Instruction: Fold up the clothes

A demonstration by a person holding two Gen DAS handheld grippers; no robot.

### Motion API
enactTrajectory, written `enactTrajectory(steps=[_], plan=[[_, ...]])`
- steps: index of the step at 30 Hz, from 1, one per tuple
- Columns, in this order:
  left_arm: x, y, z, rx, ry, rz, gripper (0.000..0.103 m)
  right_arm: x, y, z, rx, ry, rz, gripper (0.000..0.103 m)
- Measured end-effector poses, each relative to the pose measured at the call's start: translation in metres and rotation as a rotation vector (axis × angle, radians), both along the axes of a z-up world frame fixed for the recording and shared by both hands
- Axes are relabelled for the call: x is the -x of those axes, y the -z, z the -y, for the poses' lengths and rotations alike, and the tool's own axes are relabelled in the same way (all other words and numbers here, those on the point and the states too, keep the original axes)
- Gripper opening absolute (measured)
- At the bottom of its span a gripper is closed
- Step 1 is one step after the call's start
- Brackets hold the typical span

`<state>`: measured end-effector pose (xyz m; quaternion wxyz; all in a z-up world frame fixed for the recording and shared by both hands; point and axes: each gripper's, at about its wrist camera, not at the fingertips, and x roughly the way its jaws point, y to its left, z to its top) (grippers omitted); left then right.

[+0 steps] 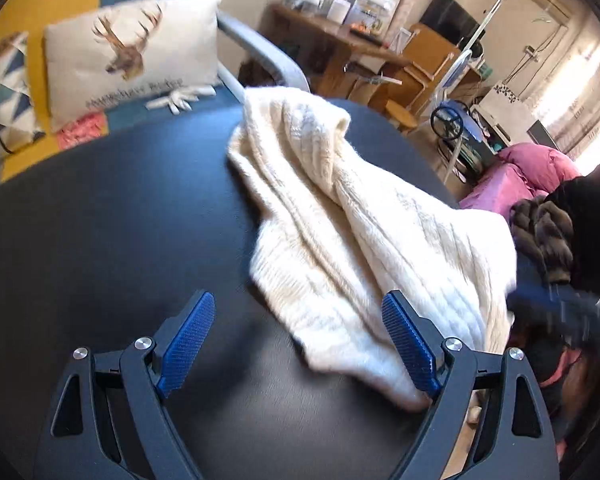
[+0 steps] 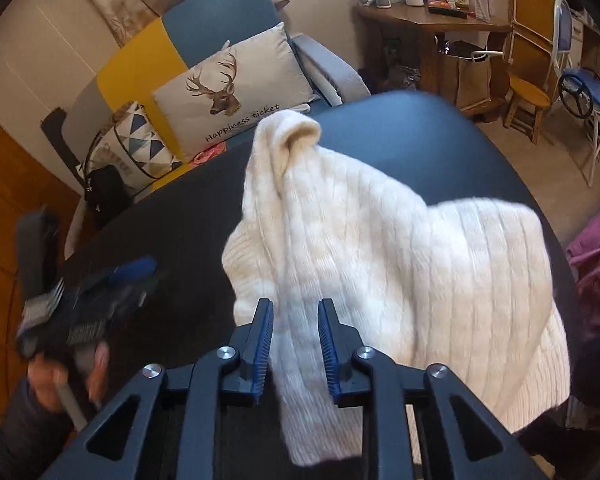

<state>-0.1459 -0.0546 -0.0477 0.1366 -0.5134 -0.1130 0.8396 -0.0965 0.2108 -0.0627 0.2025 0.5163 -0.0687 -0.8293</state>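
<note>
The dark tabletop (image 1: 100, 220) carries a cream knit sweater (image 2: 380, 248). My left gripper (image 1: 298, 340) has its jaws spread wide, empty. My right gripper (image 2: 294, 344) has its jaws narrowly parted around a sweater fold.

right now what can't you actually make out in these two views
- Left wrist view: the right gripper at the right edge is smeared by motion blur; its opening is unreadable there.
- Right wrist view: the left gripper is blurred too.
- Right wrist view: the cream sweater has a strip between the right gripper's pads; whether they pinch it is unclear.
- Both views: the sweater's near end runs behind the gripper bodies.
- Left wrist view: the pillow lettering is too blurred to read.
</note>
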Motion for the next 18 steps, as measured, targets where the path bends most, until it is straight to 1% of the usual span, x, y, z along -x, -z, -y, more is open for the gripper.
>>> enactTrajectory(steps=[2, 4, 6, 8, 10, 12, 14, 16, 18], plan=[[0.016, 0.006, 0.002, -0.045, -0.006, 0.034, 0.087, -0.016, 0.013, 0.003, -0.069, -0.008, -0.037, 0.024], [0.026, 0.008, 0.003, -0.054, -0.007, 0.054, 0.085, -0.024, 0.032, 0.005, -0.088, 0.004, -0.020, 0.024], [0.034, 0.009, 0.004, -0.104, 0.002, 0.082, 0.082, -0.032, 0.051, 0.005, -0.099, 0.020, -0.002, 0.024], [0.043, 0.008, 0.006, -0.144, -0.008, 0.101, 0.082, -0.035, 0.065, -0.002, -0.060, 0.058, 0.020, 0.024], [0.053, 0.007, 0.006, -0.160, -0.023, 0.105, 0.082, -0.038, 0.071, -0.016, 0.024, 0.112, 0.026, 0.024], [0.068, 0.012, 0.007, -0.178, -0.043, 0.128, 0.082, -0.040, 0.072, -0.024, 0.080, 0.148, 0.030, 0.024], [0.079, 0.017, 0.006, -0.190, -0.058, 0.155, 0.082, -0.040, 0.071, -0.028, 0.096, 0.168, 0.027, 0.024], [0.087, 0.022, 0.004, -0.191, -0.066, 0.182, 0.082, -0.041, 0.070, -0.026, 0.088, 0.165, 0.023, 0.024], [0.094, 0.026, 0.002, -0.191, -0.076, 0.192, 0.082, -0.041, 0.070, -0.022, 0.078, 0.163, 0.018, 0.025]])
